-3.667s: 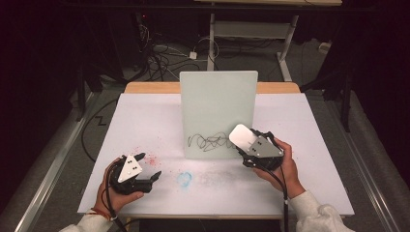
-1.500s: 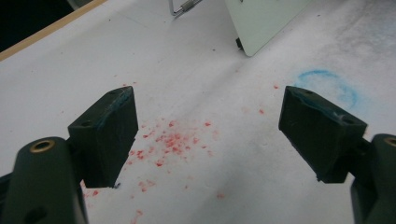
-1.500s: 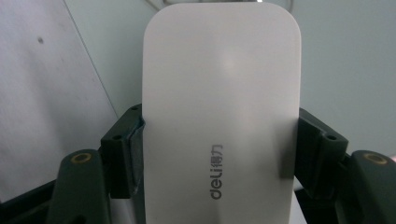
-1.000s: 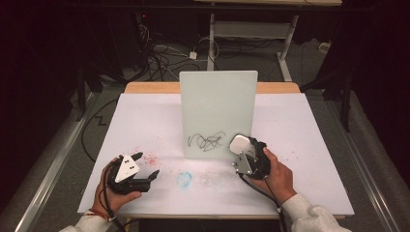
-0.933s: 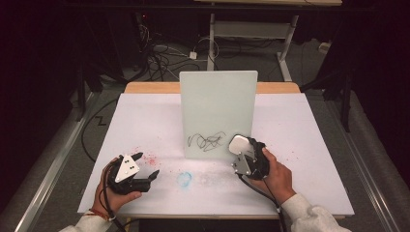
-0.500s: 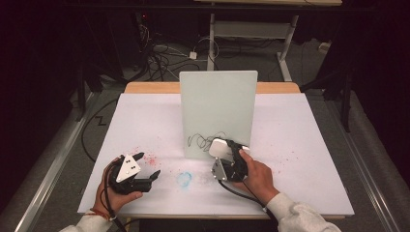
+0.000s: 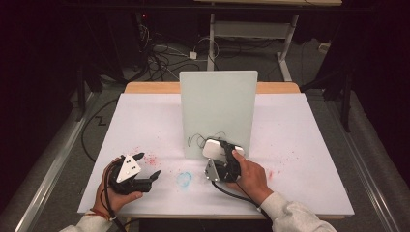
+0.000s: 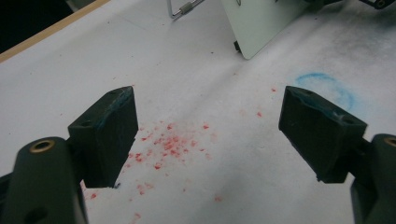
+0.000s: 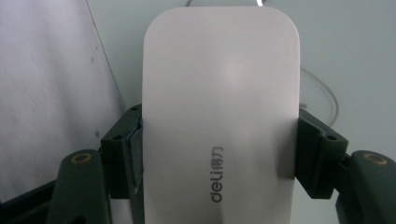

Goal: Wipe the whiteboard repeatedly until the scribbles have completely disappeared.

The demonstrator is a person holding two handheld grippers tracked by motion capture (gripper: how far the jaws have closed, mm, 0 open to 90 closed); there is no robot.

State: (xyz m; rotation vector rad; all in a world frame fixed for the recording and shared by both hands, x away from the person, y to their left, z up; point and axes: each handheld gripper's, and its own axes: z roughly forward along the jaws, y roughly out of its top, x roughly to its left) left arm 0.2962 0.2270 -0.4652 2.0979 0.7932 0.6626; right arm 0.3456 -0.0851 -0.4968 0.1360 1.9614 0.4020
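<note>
High view: right tool (image 7: 218, 153) is clamped on the white deli eraser (image 7: 215, 147), pressed against the upright whiteboard (image 7: 217, 104) over its scribble (image 7: 196, 140). Some marks remain to wipe. Left tool (image 7: 145, 169) rests with jaws apart on the bench (image 7: 309, 145).

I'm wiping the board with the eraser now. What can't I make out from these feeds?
- Eraser underside: right gripper view, hidden by its own body; contact with the whiteboard unclear.
- Scribble: high view, partly covered by the eraser and right gripper.
- Board's stand: left gripper view, cut off by the top edge.
</note>
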